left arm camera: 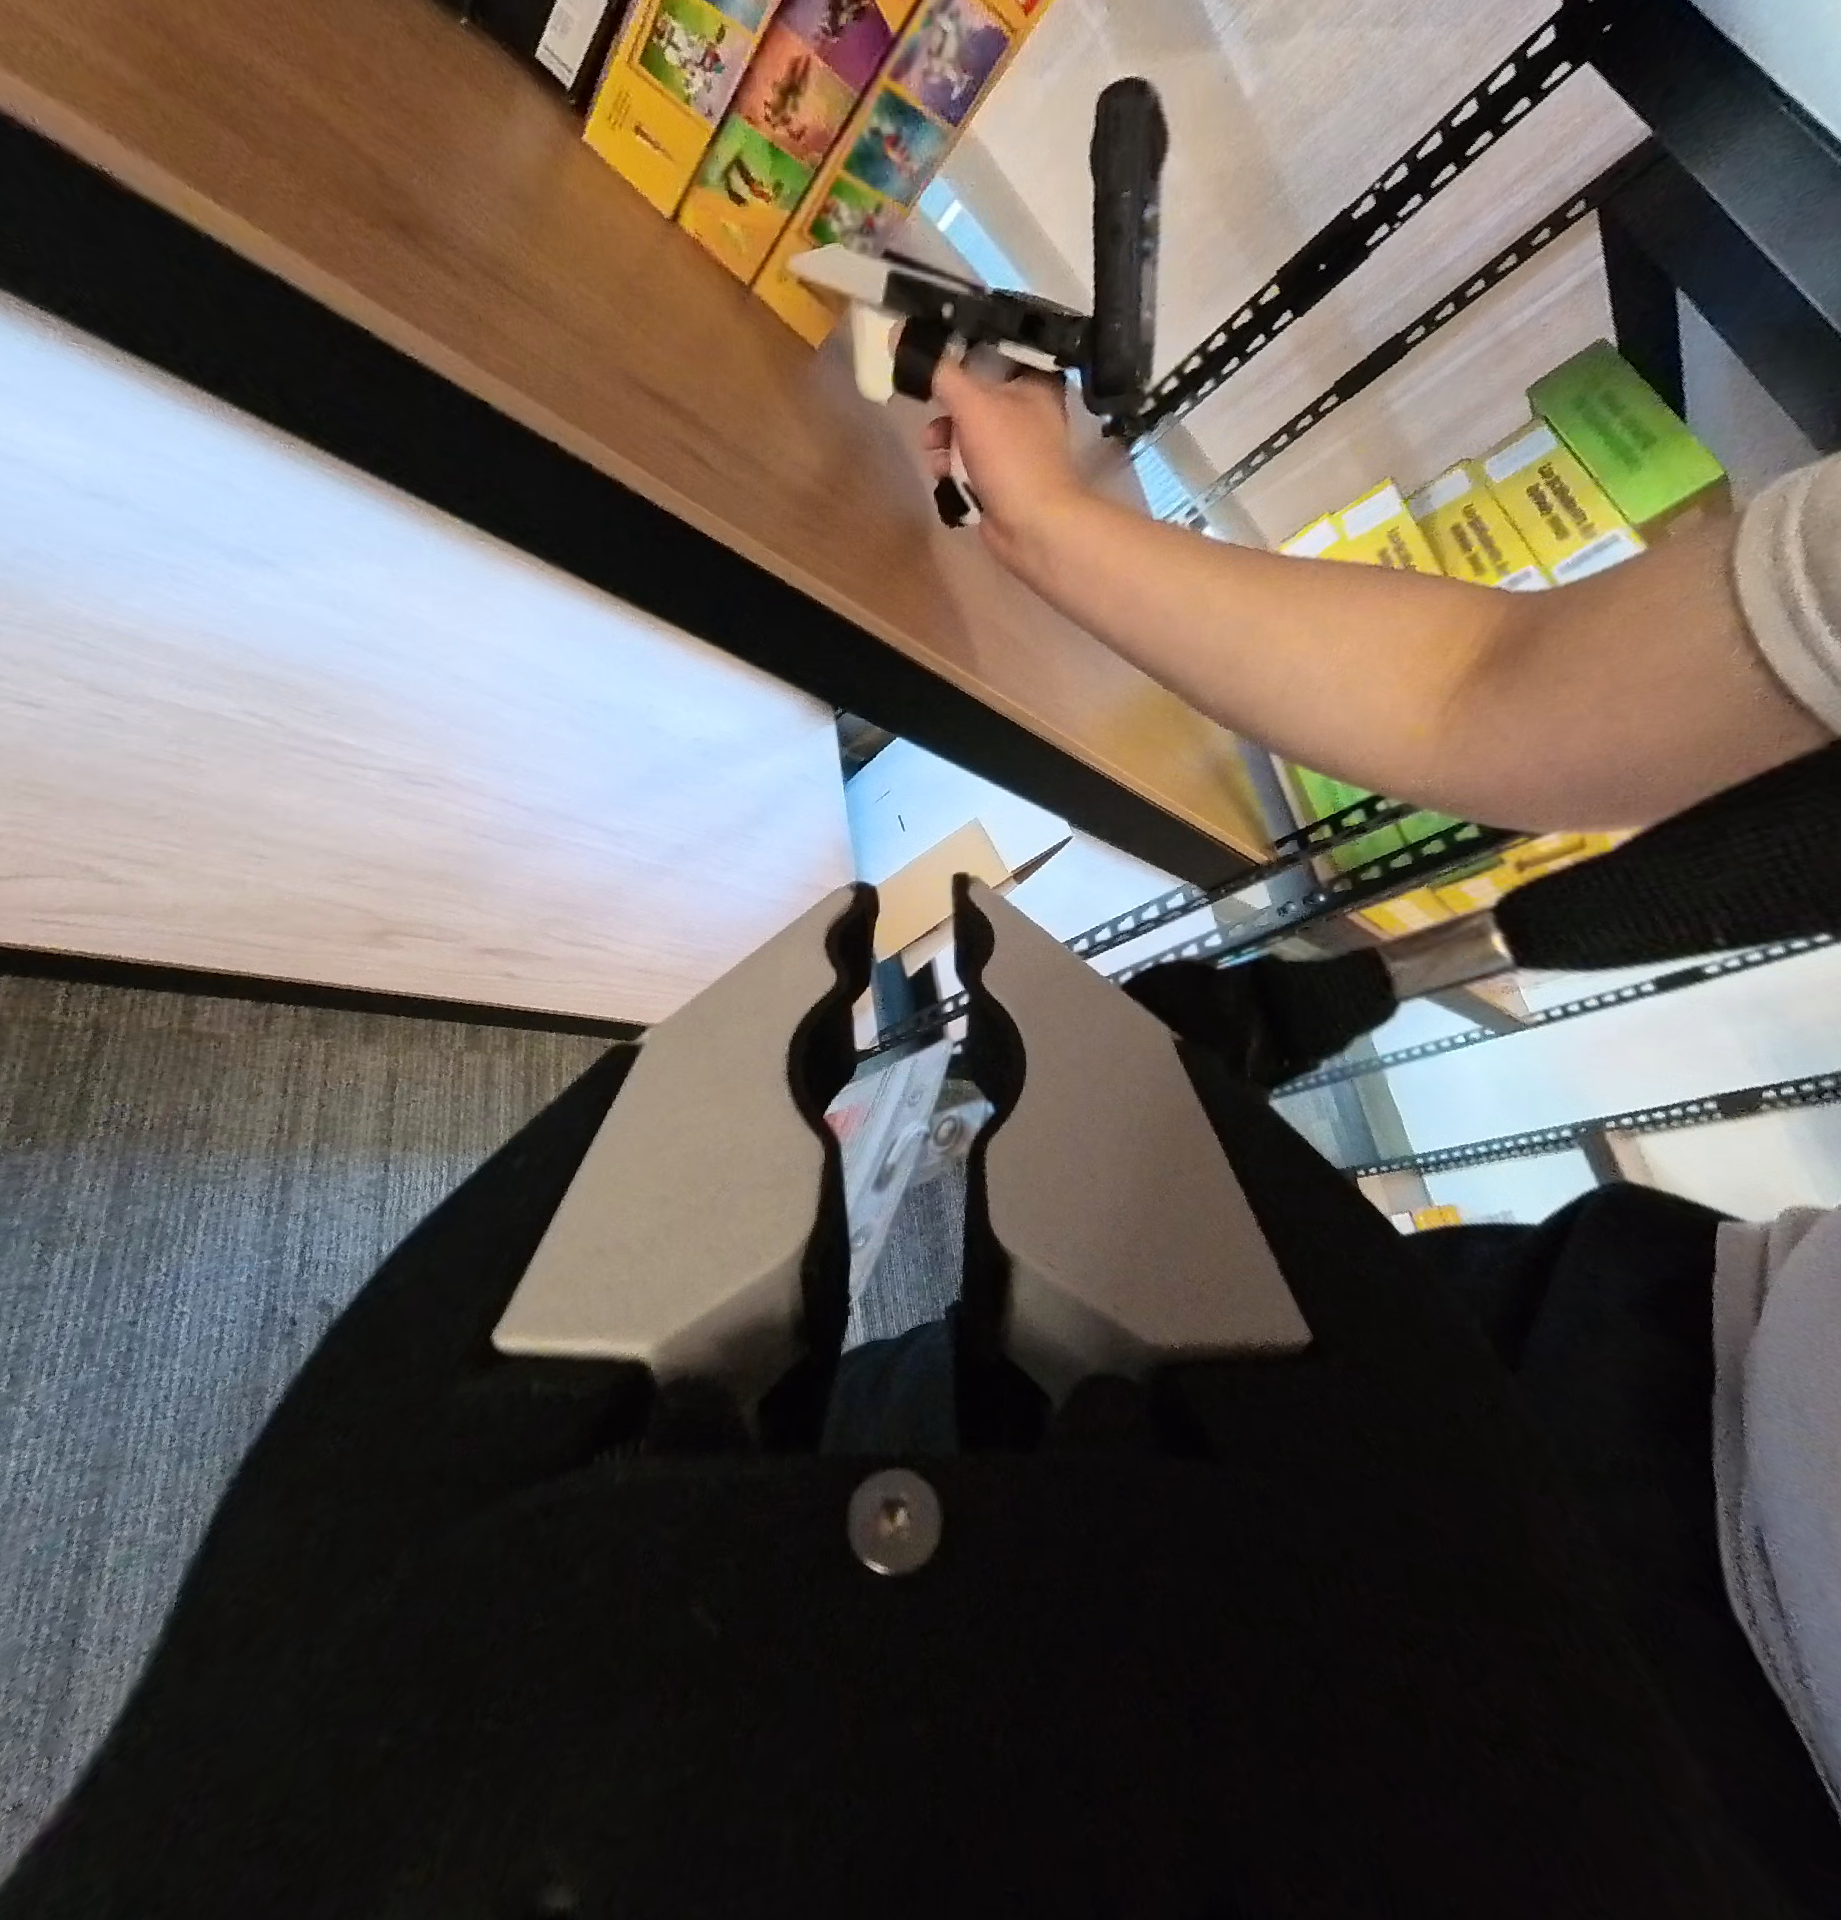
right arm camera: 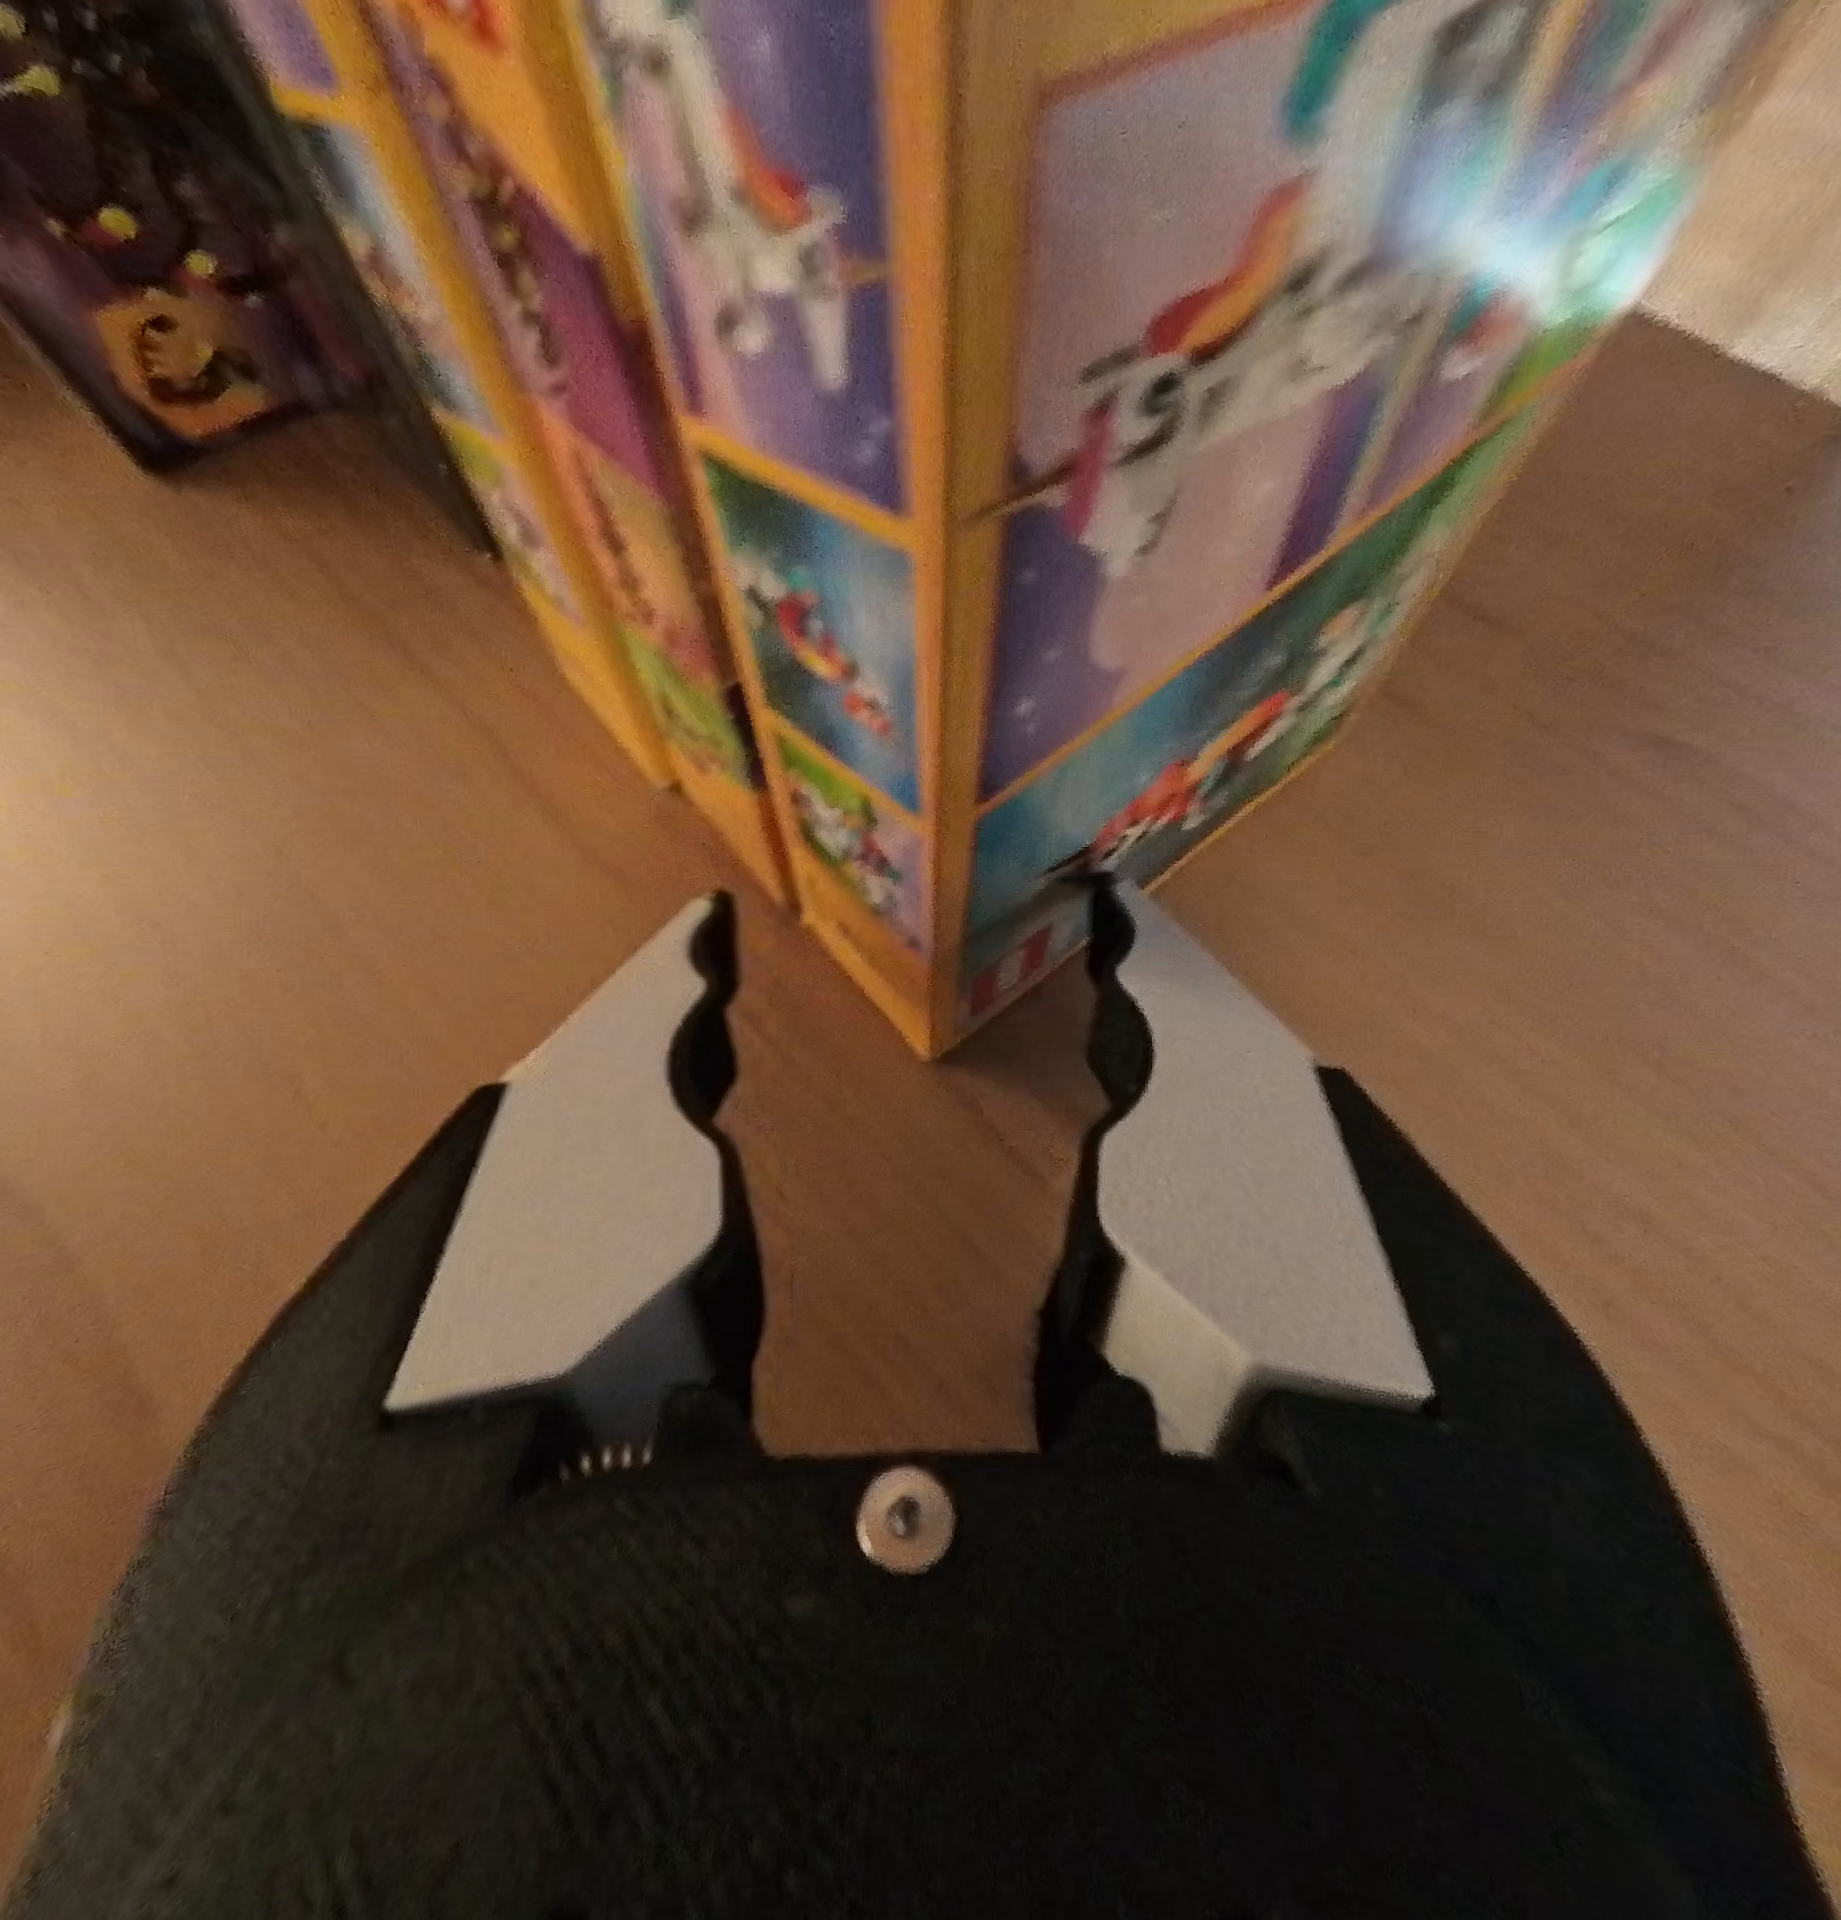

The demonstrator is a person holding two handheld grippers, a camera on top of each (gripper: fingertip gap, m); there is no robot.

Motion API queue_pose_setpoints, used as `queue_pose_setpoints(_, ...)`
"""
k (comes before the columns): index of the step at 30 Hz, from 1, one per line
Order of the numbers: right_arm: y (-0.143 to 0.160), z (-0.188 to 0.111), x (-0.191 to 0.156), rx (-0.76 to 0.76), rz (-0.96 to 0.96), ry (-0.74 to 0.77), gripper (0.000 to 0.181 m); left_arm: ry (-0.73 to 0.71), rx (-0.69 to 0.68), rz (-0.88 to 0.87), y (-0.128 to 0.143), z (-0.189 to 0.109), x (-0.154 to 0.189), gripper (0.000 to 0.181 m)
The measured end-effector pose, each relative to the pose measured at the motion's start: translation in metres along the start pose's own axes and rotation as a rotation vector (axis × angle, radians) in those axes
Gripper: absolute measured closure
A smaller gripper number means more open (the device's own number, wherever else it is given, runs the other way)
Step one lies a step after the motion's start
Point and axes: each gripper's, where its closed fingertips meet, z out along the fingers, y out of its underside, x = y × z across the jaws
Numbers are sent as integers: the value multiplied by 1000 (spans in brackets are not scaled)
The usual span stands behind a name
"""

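Your right gripper (right arm camera: 911, 914) hovers low over the brown wooden shelf board (right arm camera: 272, 935) with its jaws spread wide and nothing between them. It faces the near corner of the nearest yellow cardboard box printed with coloured picture panels (right arm camera: 1155, 582). One fingertip (right arm camera: 1108, 920) lies just beside the broad face of that box, and the other sits off its narrow spine. The box stands upright at the end of a row of similar yellow boxes (right arm camera: 625, 499), pressed against its neighbour. Judge it as light, stiff but crushable cardboard with a glossy, somewhat slippery print. Take hold across the narrow spine near the lower corner, with moderate pressure. Your left gripper (left arm camera: 914, 904) hangs below that shelf board, well apart from the box. Its jaws are nearly together and empty.
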Motion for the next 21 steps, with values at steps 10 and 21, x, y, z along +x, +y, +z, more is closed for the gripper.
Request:
queue_pose_setpoints(10,-118,-116,-160,524,-222,183,112,39,52,-16,-12,-47,-29,169)
queue_pose_setpoints(21,-332,99,-274,417,-22,334,78,-108,15,41,-39,-241,-136,169)
